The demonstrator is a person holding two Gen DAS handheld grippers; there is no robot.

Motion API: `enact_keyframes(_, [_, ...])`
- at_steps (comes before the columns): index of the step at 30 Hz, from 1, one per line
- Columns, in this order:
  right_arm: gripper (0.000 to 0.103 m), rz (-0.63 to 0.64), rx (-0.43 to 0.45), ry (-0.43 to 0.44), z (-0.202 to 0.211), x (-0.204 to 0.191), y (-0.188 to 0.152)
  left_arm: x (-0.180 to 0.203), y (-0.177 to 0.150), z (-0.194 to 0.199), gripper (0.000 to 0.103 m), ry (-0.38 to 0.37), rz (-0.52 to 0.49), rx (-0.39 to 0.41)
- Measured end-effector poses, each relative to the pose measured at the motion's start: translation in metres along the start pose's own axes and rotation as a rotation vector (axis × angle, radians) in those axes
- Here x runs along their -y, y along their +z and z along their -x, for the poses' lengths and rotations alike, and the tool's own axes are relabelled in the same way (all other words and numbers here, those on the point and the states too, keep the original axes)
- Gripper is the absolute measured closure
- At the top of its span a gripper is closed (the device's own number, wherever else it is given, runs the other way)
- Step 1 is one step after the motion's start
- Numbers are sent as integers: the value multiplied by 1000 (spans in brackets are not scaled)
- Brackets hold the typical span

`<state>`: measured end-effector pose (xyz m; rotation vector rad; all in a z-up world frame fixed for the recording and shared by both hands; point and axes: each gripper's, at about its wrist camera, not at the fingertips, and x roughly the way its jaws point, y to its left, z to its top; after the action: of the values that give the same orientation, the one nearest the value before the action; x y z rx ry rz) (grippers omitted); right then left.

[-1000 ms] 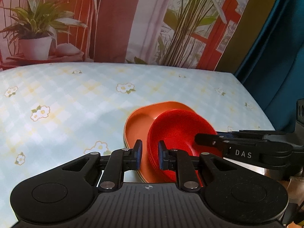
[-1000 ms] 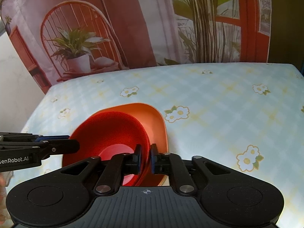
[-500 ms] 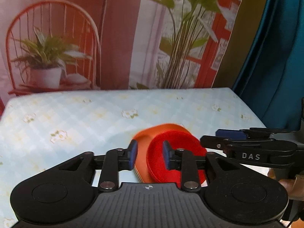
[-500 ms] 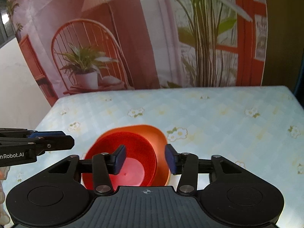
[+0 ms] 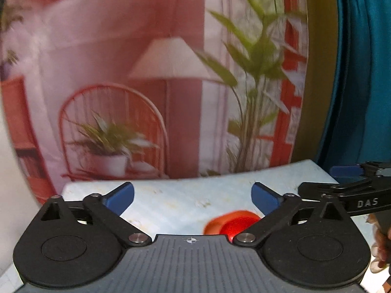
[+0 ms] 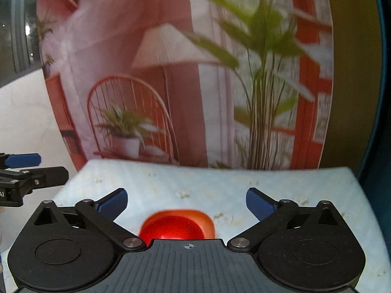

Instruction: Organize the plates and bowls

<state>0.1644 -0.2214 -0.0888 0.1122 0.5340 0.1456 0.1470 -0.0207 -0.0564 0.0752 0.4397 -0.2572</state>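
A red bowl (image 6: pixel 171 228) sits inside an orange plate (image 6: pixel 207 222) on the flowered tablecloth, low and close under both grippers. In the left wrist view the red bowl (image 5: pixel 238 224) and the orange plate (image 5: pixel 211 225) show between the arms of the tool, partly hidden by its body. My left gripper (image 5: pixel 192 196) is high above the table, its jaws opening wide with nothing between them. My right gripper (image 6: pixel 187 201) is likewise raised, its jaws opening wide and holding nothing. Each gripper shows at the edge of the other's view.
The table with its light blue flowered cloth (image 6: pixel 220 183) ends at a printed backdrop (image 6: pixel 171 73) of a chair, lamp and plants. A teal curtain (image 5: pixel 361 73) hangs at the right. A person's hand (image 5: pixel 380 241) holds the right tool.
Both grippers let go of the red bowl's rim and opened wide. Both rose and tilted up, so the bowl and plate now look small and low in each view.
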Motion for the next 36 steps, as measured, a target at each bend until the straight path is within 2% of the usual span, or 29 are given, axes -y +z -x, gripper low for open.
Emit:
enact_keyframes(9, [0, 3, 102, 26, 64, -31, 20, 0, 14, 69, 0, 118, -33, 86])
enact_keyframes(11, [0, 9, 116, 20, 77, -38, 22, -1, 15, 86, 0, 122, -21, 101])
enact_keyframes(15, [0, 64, 147, -54, 102, -54, 26, -8, 18, 114, 0, 83, 34, 125])
enact_keyframes(25, [0, 21, 186, -48, 139, -57, 14, 2, 12, 138, 0, 82, 40, 137])
enact_keyframes(36, [0, 17, 176, -42, 147, -55, 9, 0, 10, 138, 0, 71, 45, 124])
